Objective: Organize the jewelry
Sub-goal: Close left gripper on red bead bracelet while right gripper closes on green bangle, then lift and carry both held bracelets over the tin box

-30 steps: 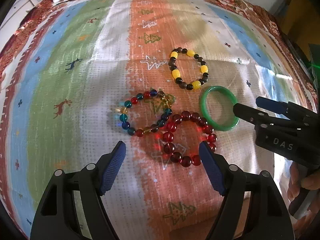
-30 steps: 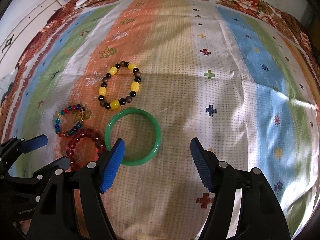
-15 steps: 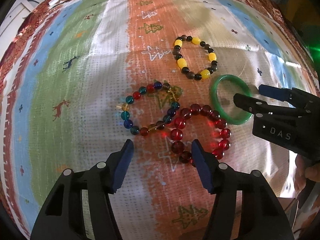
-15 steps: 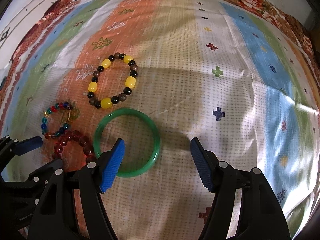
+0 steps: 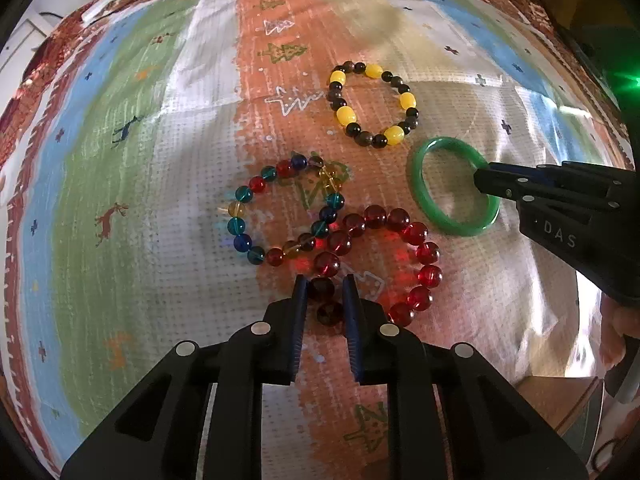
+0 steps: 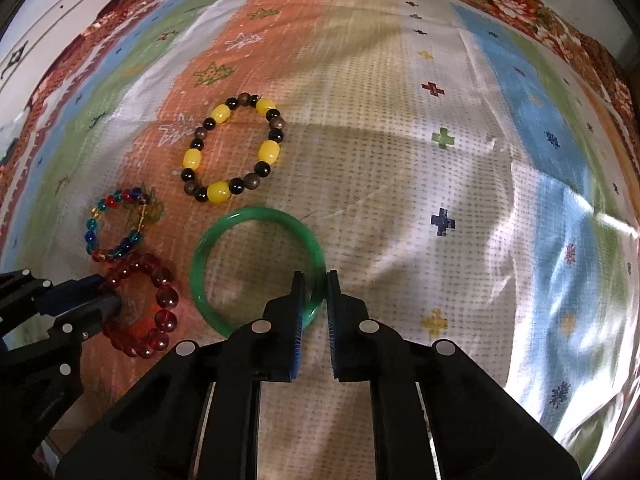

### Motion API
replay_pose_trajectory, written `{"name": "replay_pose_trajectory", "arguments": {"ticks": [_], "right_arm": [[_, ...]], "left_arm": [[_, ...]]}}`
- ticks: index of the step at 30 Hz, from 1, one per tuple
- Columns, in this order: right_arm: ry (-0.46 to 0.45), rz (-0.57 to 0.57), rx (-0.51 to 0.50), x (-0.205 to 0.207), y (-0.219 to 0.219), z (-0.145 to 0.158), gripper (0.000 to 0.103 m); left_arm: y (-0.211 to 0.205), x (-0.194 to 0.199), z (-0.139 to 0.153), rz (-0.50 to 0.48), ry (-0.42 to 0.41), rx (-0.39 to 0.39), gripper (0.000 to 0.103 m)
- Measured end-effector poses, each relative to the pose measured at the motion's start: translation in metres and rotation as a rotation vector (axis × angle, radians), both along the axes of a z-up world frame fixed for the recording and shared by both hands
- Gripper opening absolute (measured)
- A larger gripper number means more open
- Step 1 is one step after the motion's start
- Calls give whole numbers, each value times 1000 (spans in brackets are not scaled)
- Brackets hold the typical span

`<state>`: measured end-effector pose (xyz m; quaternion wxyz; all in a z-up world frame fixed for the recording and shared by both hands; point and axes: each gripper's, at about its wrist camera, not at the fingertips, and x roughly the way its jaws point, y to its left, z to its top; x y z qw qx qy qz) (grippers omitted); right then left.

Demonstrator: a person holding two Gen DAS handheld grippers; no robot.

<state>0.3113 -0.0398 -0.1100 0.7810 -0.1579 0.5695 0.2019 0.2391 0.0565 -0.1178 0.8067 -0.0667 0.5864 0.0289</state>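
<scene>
My left gripper (image 5: 323,289) is shut on the near side of the red bead bracelet (image 5: 416,234), which lies on the cloth. My right gripper (image 6: 315,285) is shut on the near right rim of the green bangle (image 6: 208,248). In the left wrist view the right gripper (image 5: 480,178) pinches the bangle (image 5: 424,200) from the right. In the right wrist view the left gripper (image 6: 108,292) grips the red bracelet (image 6: 164,300). A multicolour bead bracelet (image 5: 248,196) touches the red one. A yellow and black bead bracelet (image 5: 348,116) lies further back.
Everything lies on a striped patterned cloth (image 5: 160,160) with orange, green, blue and white bands. A white cabinet (image 6: 60,12) stands past the far left edge. The cloth's near edge shows bare wood (image 5: 560,396) at the lower right.
Both grippers were open and have closed: the left on the red bead bracelet, the right on the green bangle. Both moved forward and down toward the cloth.
</scene>
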Motion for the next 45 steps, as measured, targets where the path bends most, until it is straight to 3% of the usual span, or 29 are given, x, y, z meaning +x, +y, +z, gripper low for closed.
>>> {"name": "replay_pose_trajectory", "arguments": {"ticks": [19,45], "right_arm": [[-79,46,46,-30,-3,39,8],[-167,68,158,-84,-18,91,9]], "left_arm": [[9,-20,46,47,-123,-96,13],[-4,-63,106,40,-266,-95,13]]}}
